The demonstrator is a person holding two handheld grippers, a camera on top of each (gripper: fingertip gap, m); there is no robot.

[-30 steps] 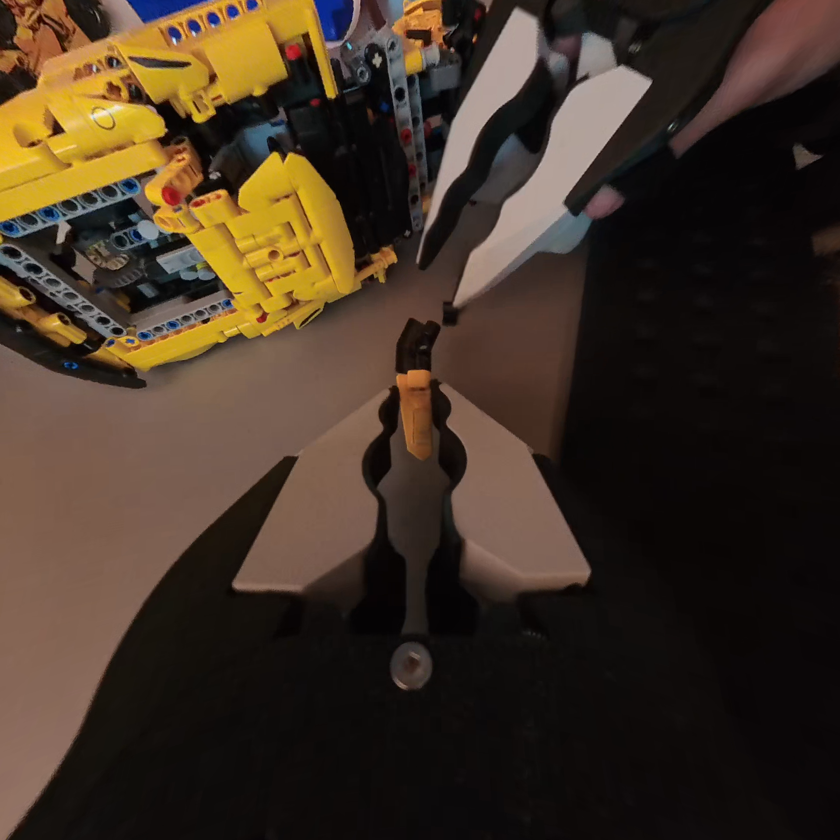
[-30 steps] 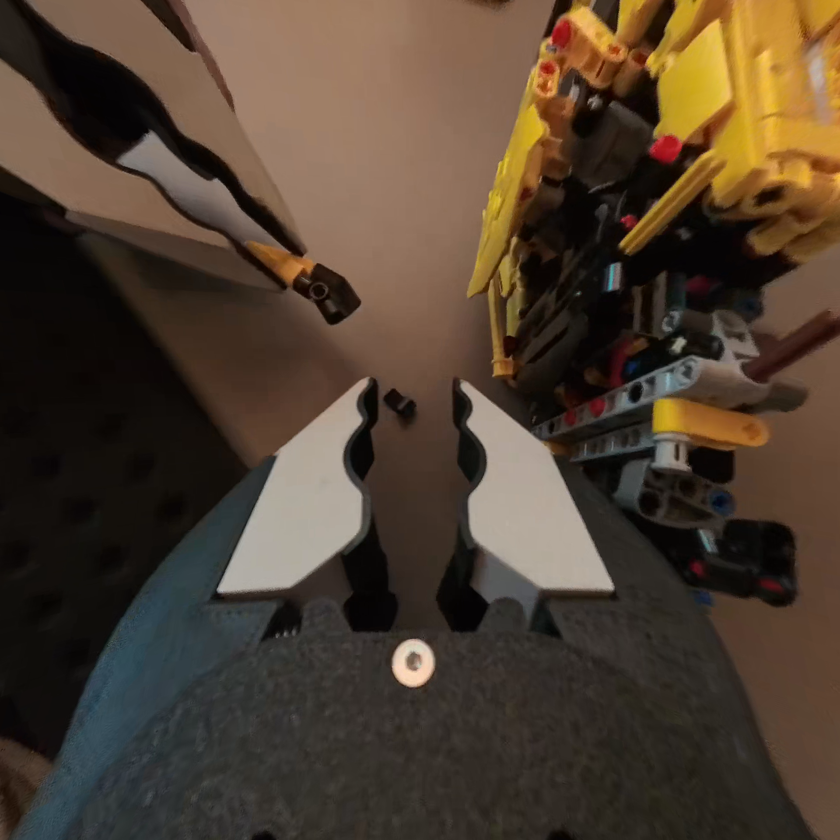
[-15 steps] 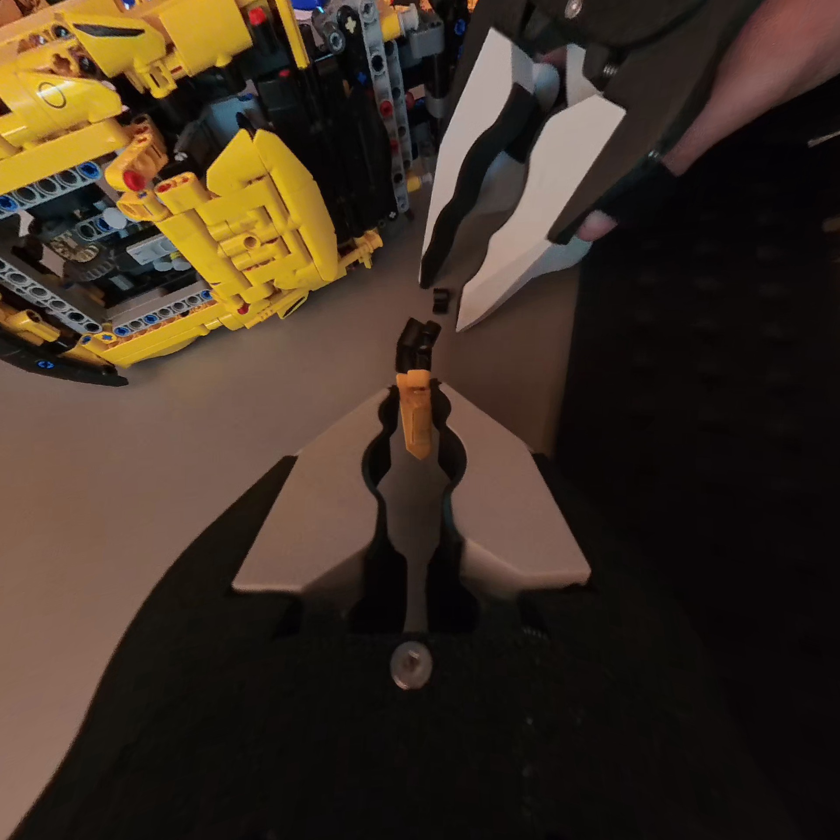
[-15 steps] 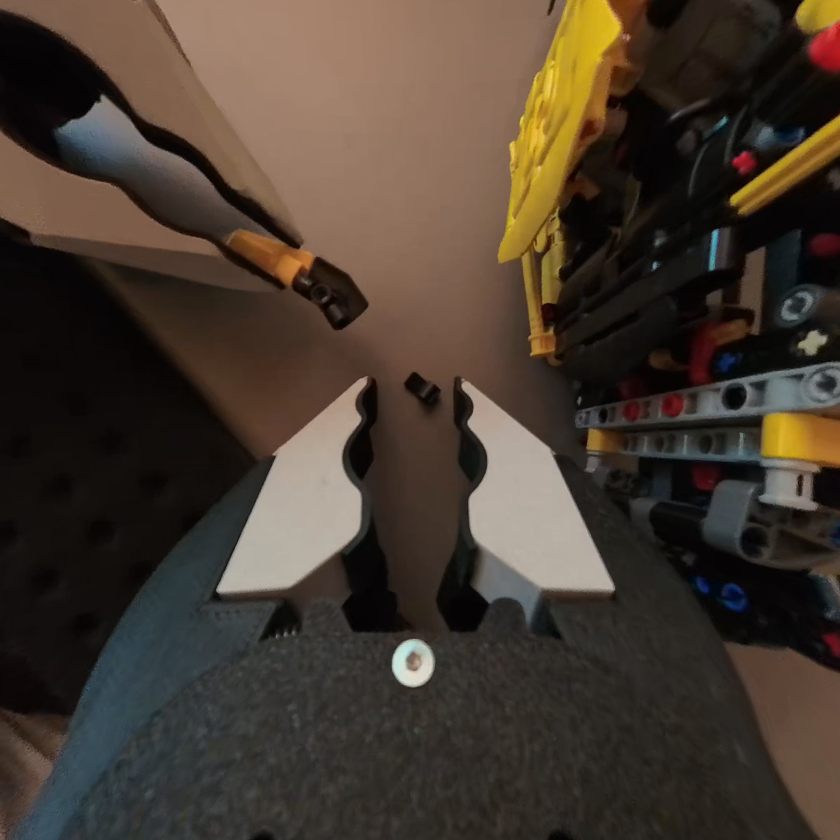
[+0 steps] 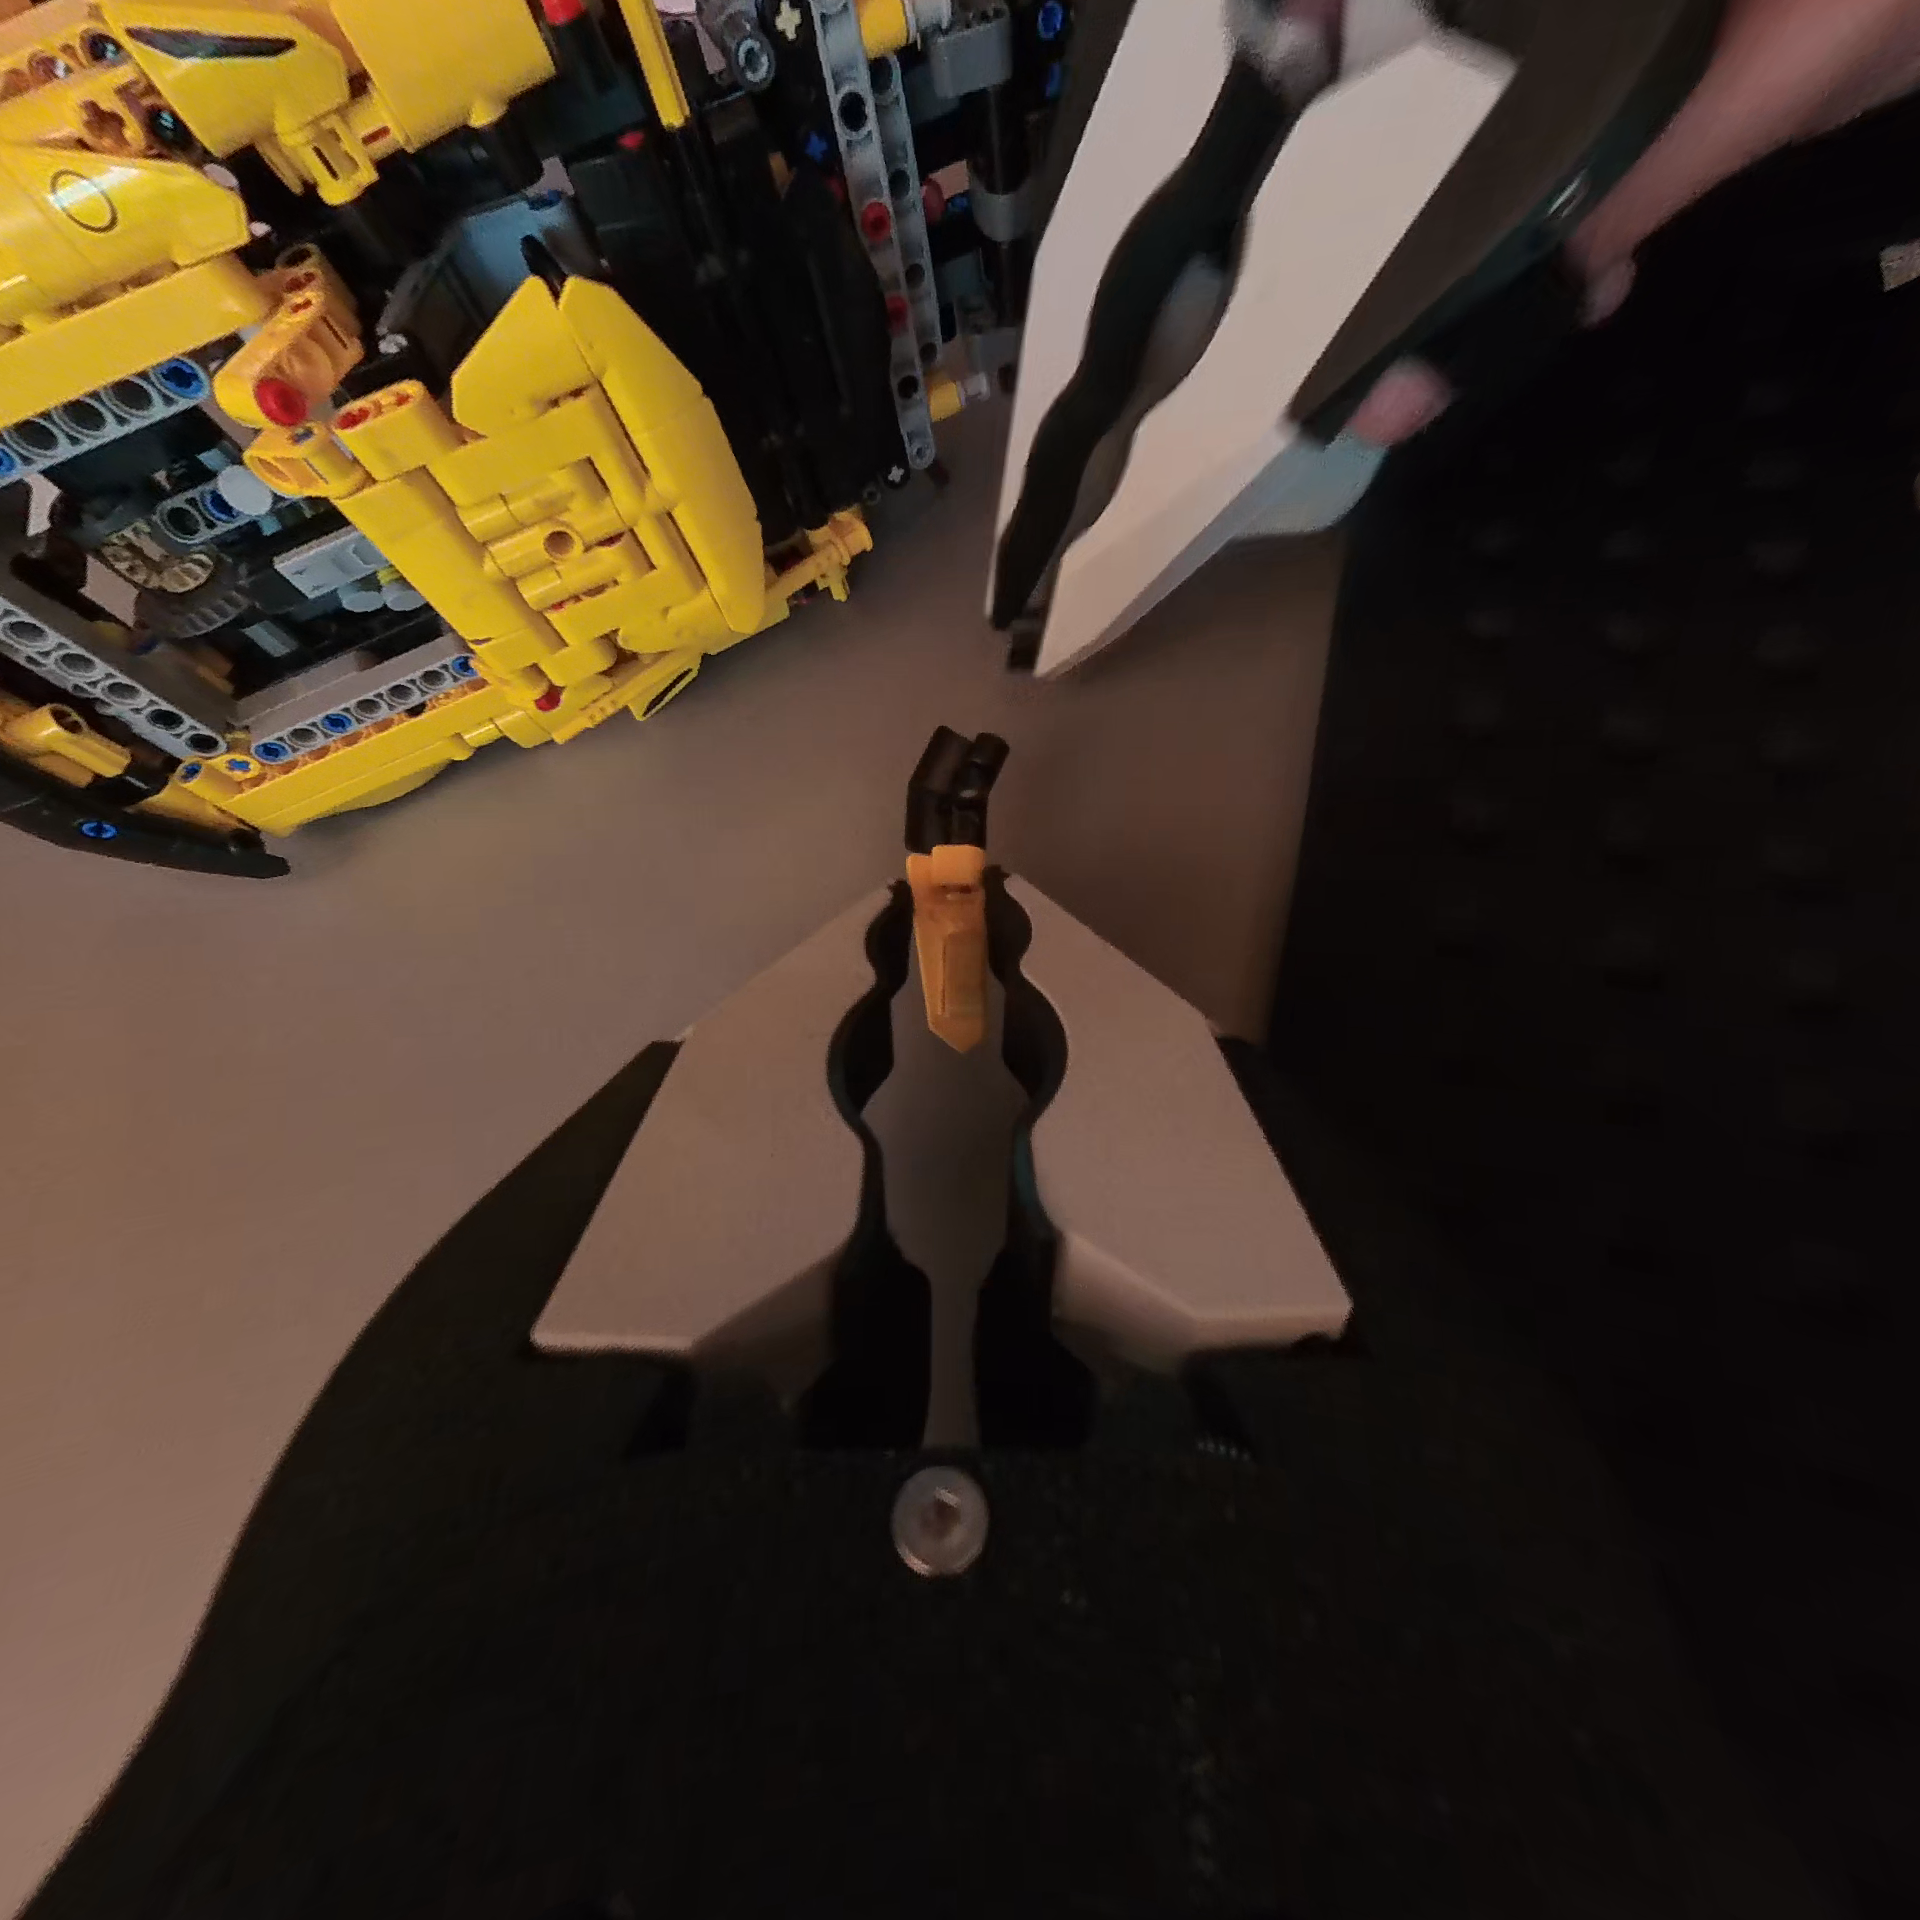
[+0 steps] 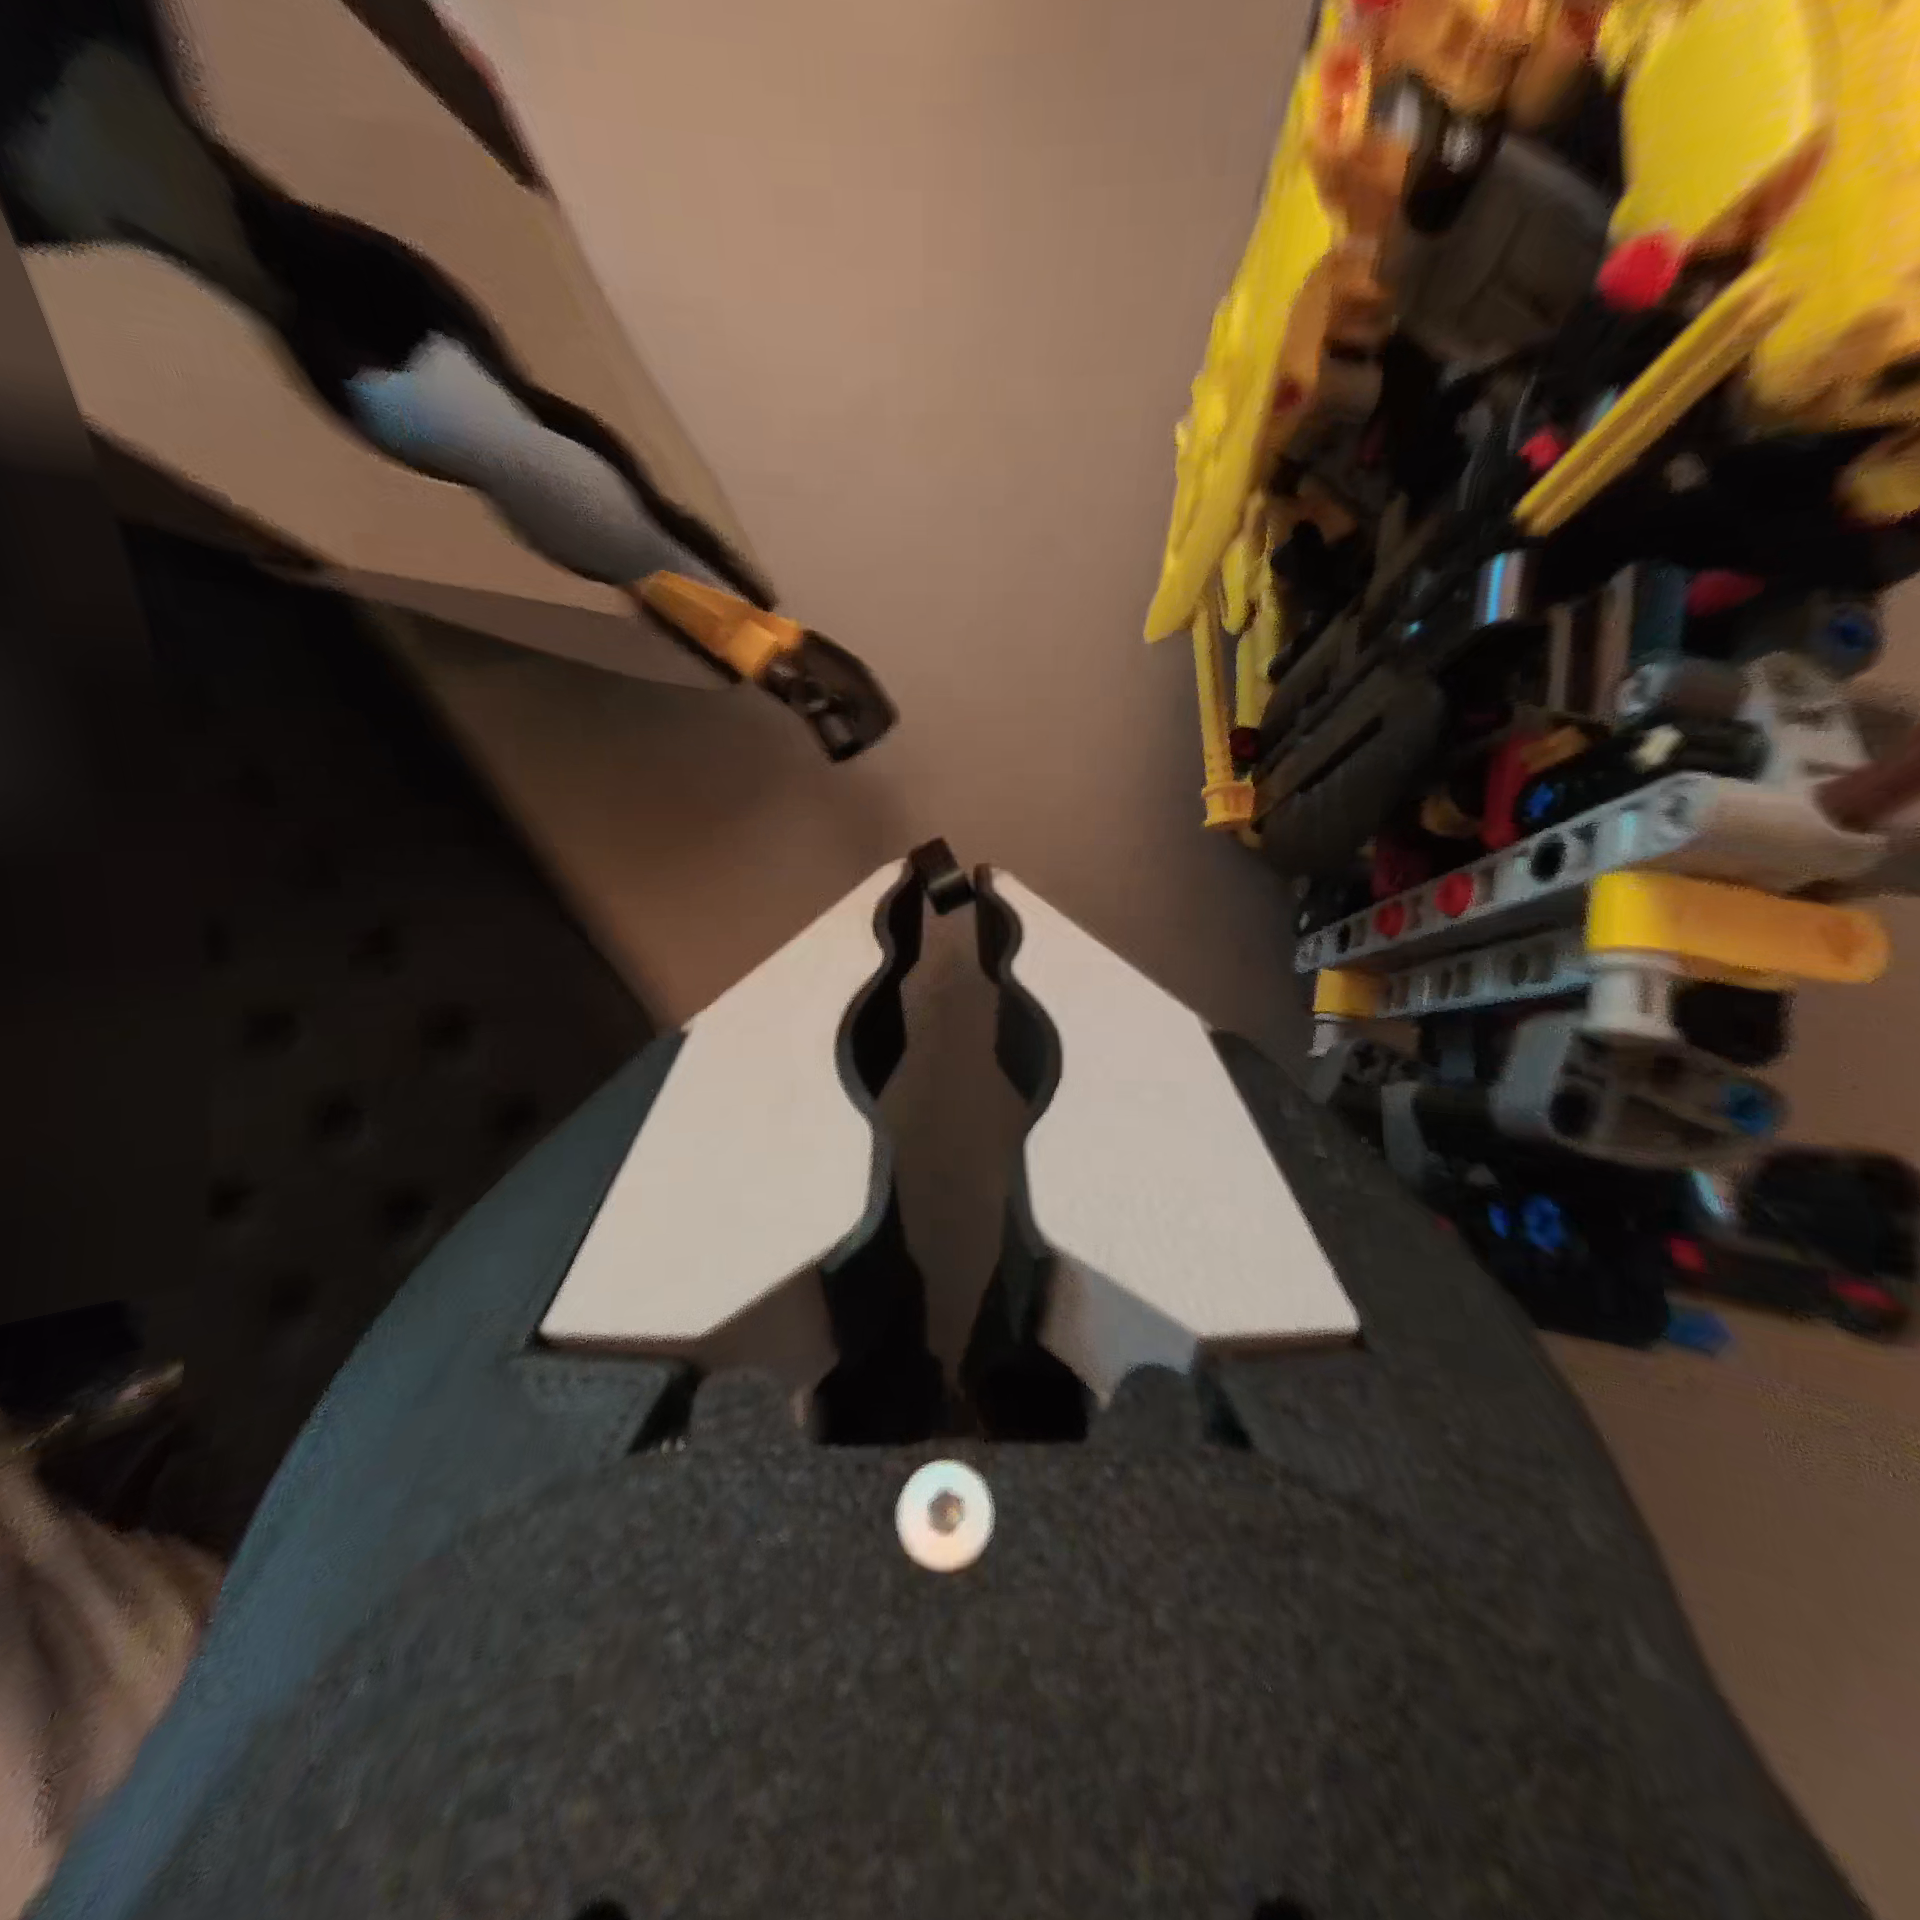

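My left gripper (image 5: 951, 883) is shut on a small yellow toy piece (image 5: 951, 956) with a black angled connector (image 5: 951, 784) sticking out past the tips. It also shows in the right wrist view (image 6: 774, 644), at upper left. My right gripper (image 6: 945, 878) is shut on a tiny black peg (image 6: 943, 883) pinched at its very tips, just above the grey table (image 6: 883, 312). In the left wrist view the right gripper (image 5: 1023, 649) hangs tips down close beyond the black connector, with the black peg (image 5: 1021, 655) at its tips.
A large yellow and black toy brick vehicle (image 5: 468, 416) stands on the table at the left, also in the right wrist view (image 6: 1558, 623). A black mat (image 5: 1610, 935) with a dotted pattern borders the table on the right. A person's hand (image 5: 1558, 208) holds the right gripper. The left gripper's tips are roughly 6 cm from the right gripper's.
My right gripper closed around the tiny black peg that lay on the table between its open fingers. My left gripper held its piece nearly still.
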